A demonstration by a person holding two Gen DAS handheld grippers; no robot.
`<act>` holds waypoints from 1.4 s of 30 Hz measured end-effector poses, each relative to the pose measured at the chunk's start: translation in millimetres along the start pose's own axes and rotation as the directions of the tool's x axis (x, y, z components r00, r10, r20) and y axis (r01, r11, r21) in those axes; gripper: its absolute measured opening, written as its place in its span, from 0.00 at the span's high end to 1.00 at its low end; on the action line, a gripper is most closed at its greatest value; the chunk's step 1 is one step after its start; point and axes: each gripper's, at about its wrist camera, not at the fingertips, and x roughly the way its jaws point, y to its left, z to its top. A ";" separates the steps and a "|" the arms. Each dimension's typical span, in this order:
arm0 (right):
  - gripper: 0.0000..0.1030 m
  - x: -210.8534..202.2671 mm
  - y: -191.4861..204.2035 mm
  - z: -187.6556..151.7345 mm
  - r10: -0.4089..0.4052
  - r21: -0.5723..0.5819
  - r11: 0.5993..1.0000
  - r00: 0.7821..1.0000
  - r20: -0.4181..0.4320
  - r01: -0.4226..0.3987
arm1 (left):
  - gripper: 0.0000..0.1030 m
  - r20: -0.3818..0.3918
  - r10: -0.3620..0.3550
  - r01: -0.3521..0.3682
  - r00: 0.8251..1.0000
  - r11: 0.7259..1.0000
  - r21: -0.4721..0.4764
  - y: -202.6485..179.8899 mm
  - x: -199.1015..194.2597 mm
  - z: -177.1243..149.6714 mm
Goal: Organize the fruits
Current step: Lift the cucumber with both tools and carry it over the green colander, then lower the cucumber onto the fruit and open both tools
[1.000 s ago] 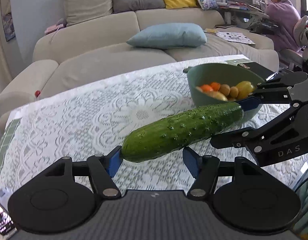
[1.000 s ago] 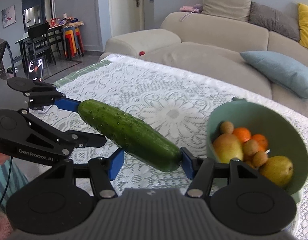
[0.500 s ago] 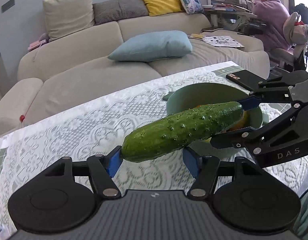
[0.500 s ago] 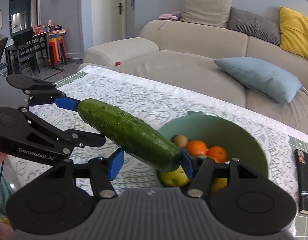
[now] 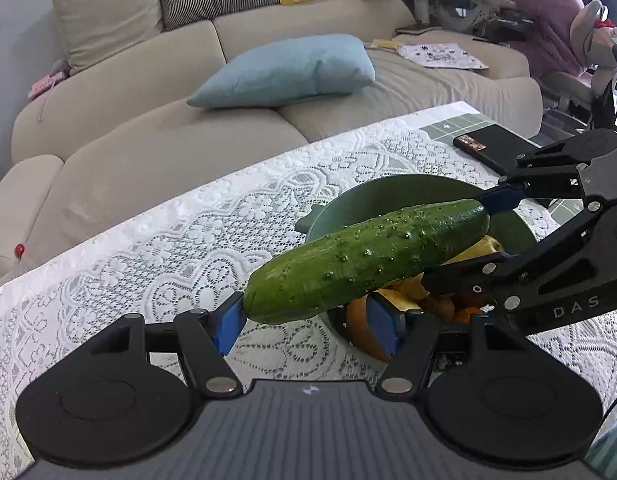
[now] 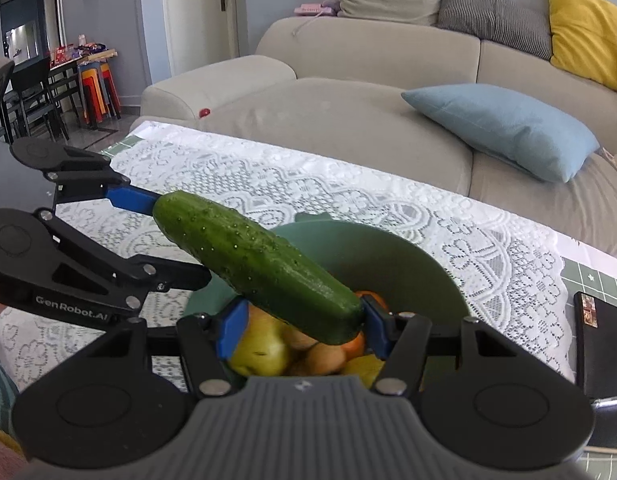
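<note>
A dark green cucumber (image 5: 368, 256) hangs in the air, held at both ends. My left gripper (image 5: 306, 320) is shut on its near, blunt end, which lies slanted across the blue pads. My right gripper (image 6: 302, 324) is shut on the other end (image 6: 332, 320) the same way. Each view also shows the other gripper: the right gripper (image 5: 488, 236) from the left wrist, the left gripper (image 6: 168, 240) from the right wrist. Directly under the cucumber stands a green bowl (image 6: 388, 264) with a pear (image 6: 260, 352), an orange (image 6: 354, 346) and several other fruits, partly hidden.
The table wears a white lace cloth (image 5: 168, 248). A black flat box (image 5: 488, 144) lies near the table's right end, just past the bowl. Behind the table stands a beige sofa (image 5: 148, 128) with a blue cushion (image 5: 284, 68). A person (image 5: 548, 12) sits at a desk far right.
Both grippers have carried the cucumber sideways across the table; the bowl, earlier off to the right, now lies right beneath it. The hold on the cucumber looks unchanged.
</note>
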 end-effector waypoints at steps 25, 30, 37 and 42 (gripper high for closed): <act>0.41 31.8 -32.5 0.1 -0.072 0.050 0.996 0.994 -0.083 0.076 | 0.41 -0.058 -0.082 0.081 0.995 0.997 -0.017 -8.8 28.6 6.3; 0.39 20.8 -22.7 2.7 -0.089 0.043 0.995 0.994 -0.066 0.092 | 0.41 -0.024 -0.100 0.099 0.995 0.994 -0.043 -2.6 12.8 5.6; 0.28 -9.1 -0.7 3.6 -0.133 0.073 0.989 0.991 0.016 0.132 | 0.40 0.064 -0.051 0.055 0.997 0.997 -0.061 -2.4 -28.4 0.7; 0.18 -35.7 21.2 -1.6 -0.148 0.112 0.984 0.984 0.102 0.137 | 0.35 0.141 -0.001 0.021 0.990 0.989 -0.146 6.3 -61.9 -8.1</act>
